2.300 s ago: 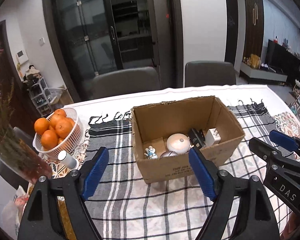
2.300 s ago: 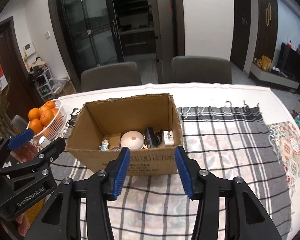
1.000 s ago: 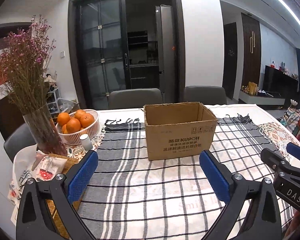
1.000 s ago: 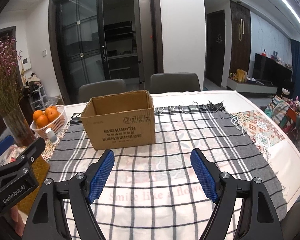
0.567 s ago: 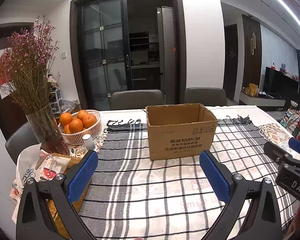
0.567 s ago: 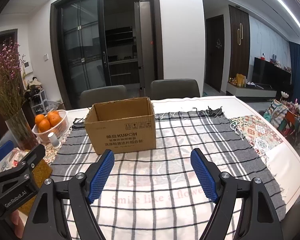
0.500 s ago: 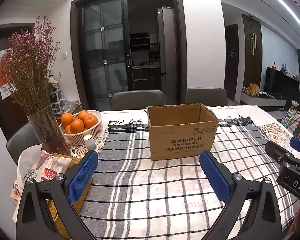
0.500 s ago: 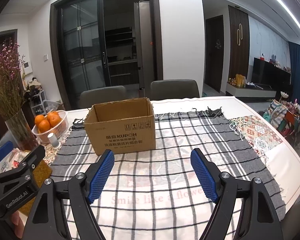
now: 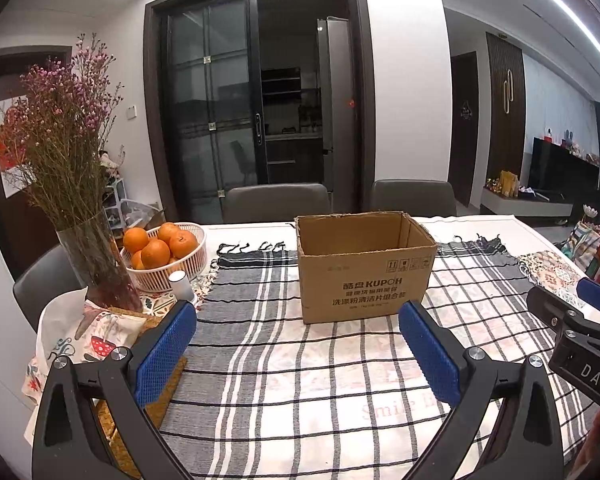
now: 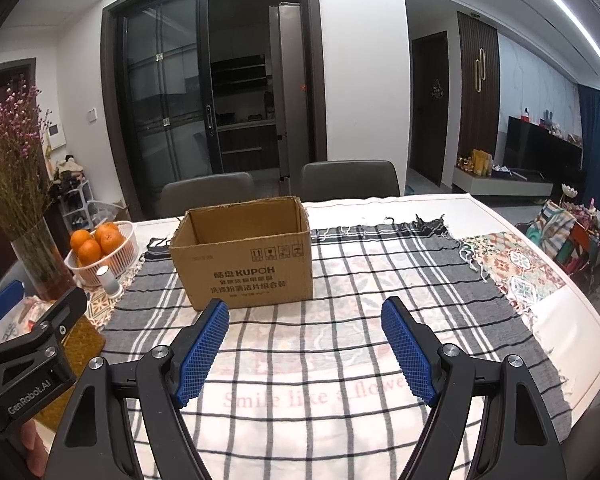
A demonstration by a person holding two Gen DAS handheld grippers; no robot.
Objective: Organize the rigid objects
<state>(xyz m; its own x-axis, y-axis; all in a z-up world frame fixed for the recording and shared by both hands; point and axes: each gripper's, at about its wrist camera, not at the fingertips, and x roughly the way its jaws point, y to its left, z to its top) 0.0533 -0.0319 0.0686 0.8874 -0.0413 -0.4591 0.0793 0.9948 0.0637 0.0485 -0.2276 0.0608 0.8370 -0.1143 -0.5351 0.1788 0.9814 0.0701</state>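
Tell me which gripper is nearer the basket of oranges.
Left. The left gripper hangs open just in front of the basket of oranges, on its side of the table. The right gripper, also open, is farther across, past the cardboard box.

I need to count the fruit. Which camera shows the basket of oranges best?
The left wrist view: the basket of oranges sits nearer and larger, beside the vase. The right wrist view shows it smaller, near the left edge.

Both grippers showing black plastic frames w/ silver screws. Left gripper (image 9: 296,344) and right gripper (image 10: 304,344) wearing blue textured pads (image 9: 428,354); "DAS", "GenRobot.AI" markings showing.
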